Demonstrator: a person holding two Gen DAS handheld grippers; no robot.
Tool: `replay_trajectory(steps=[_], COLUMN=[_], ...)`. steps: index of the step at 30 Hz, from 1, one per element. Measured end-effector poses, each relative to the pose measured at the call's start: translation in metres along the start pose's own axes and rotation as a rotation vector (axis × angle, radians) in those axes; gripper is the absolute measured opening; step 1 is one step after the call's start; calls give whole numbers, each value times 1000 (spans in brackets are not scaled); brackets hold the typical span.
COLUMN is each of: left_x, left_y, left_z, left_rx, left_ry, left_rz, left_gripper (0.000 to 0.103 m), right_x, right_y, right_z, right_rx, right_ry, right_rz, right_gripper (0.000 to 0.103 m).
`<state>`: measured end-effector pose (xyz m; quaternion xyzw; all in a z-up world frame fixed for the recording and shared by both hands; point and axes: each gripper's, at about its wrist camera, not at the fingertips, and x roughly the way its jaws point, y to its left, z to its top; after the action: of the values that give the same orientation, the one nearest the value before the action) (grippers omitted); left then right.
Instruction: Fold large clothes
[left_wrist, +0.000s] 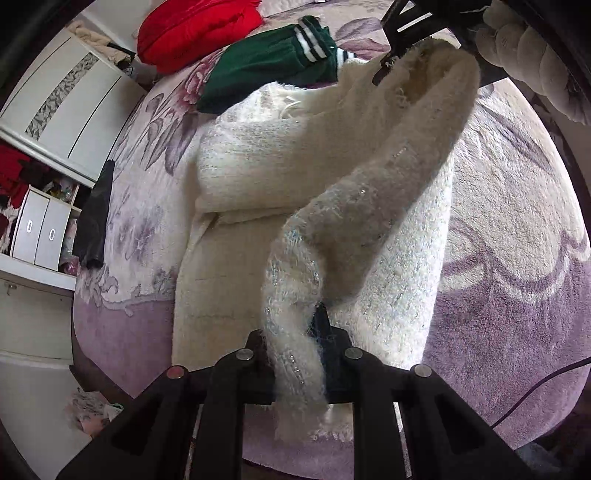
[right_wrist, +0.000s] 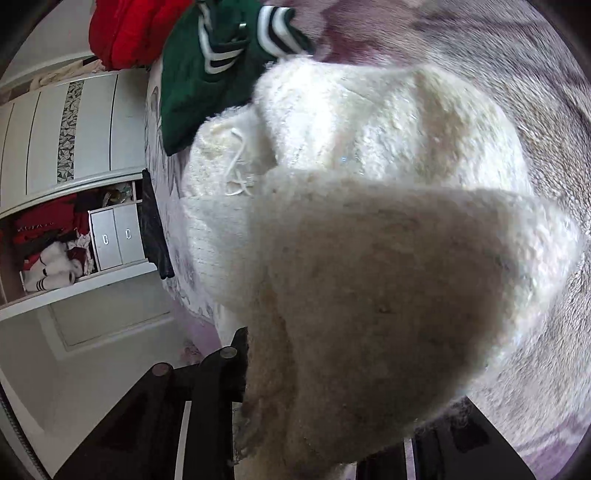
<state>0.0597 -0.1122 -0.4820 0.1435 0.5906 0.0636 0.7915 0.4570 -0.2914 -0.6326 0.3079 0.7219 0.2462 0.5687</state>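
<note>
A fluffy white sweater (left_wrist: 280, 173) lies spread on a purple floral bedspread (left_wrist: 517, 229). One sleeve (left_wrist: 369, 206) is lifted off it and stretched between both grippers. My left gripper (left_wrist: 295, 347) is shut on the sleeve's cuff end. My right gripper (left_wrist: 397, 55) shows at the top of the left wrist view, shut on the sleeve's upper end. In the right wrist view the lifted white fabric (right_wrist: 369, 302) covers most of the frame and hides the right gripper's (right_wrist: 332, 424) fingertips; the sweater body (right_wrist: 351, 122) lies behind it.
A dark green striped garment (left_wrist: 273, 62) and a red one (left_wrist: 195, 29) lie folded at the bed's far end. A black garment (left_wrist: 94, 214) hangs over the left edge. A white wardrobe (left_wrist: 62, 99) with open shelves stands to the left. A cushion (left_wrist: 532, 59) sits top right.
</note>
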Motion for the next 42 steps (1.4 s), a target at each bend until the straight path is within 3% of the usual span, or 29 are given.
replay_trajectory(steps=[4, 7, 10, 13, 15, 17, 19, 22, 25, 29, 31, 32, 33, 36, 38, 41, 42], left_x=[5, 26, 65, 120, 146, 158, 158, 158, 162, 179, 187, 189, 190, 184, 182, 179, 179], left_y=[62, 106, 147, 185, 209, 235, 255, 275, 280, 258, 252, 249, 249, 265, 265, 260, 259], left_z=[-13, -25, -42, -69, -93, -119, -140, -164, -164, -134, -119, -117, -119, -138, -143, -135, -133], left_rx=[-104, -200, -320, -450, -567, -689, -781, -907, -956, -879, -824, -809, -810, -910, -904, -862, -853], left_ry=[12, 51, 120, 204, 251, 263, 247, 233, 219, 248, 247, 220, 222, 195, 215, 232, 234], left_rz=[-54, -97, -203, -341, -460, -558, -620, -734, -798, -784, -680, -638, -588, -596, -591, -564, -553], left_gripper=[13, 13, 18, 19, 25, 30, 55, 65, 65, 65, 60, 48, 19, 18, 18, 18, 18], right_x=[13, 56, 112, 178, 208, 221, 212, 190, 156, 123, 110, 103, 96, 74, 63, 76, 100], right_y=[74, 131, 173, 188, 200, 216, 218, 221, 206, 175, 158, 148, 140, 119, 116, 124, 144], right_z=[-7, -1, 5, 13, 12, 7, -1, -7, -10, -13, -13, -11, -10, -3, 4, 16, 25], right_rx=[-19, -20, -19, -1, 6, -9, -49, -85, -76, -54, -35, -27, -20, 21, 15, 56, 55], right_ry=[22, 38, 62, 127, 158, 166, 165, 168, 119, 66, 45, 32, 18, -30, -51, 3, 37], right_rz=[-74, -155, -260, -334, -307, -269, -175, -56, -96, -224, -241, -243, -245, -228, -194, -42, -48], right_gripper=[26, 26, 27, 53, 77, 86, 87, 87, 87, 87, 87, 87, 87, 87, 87, 87, 85])
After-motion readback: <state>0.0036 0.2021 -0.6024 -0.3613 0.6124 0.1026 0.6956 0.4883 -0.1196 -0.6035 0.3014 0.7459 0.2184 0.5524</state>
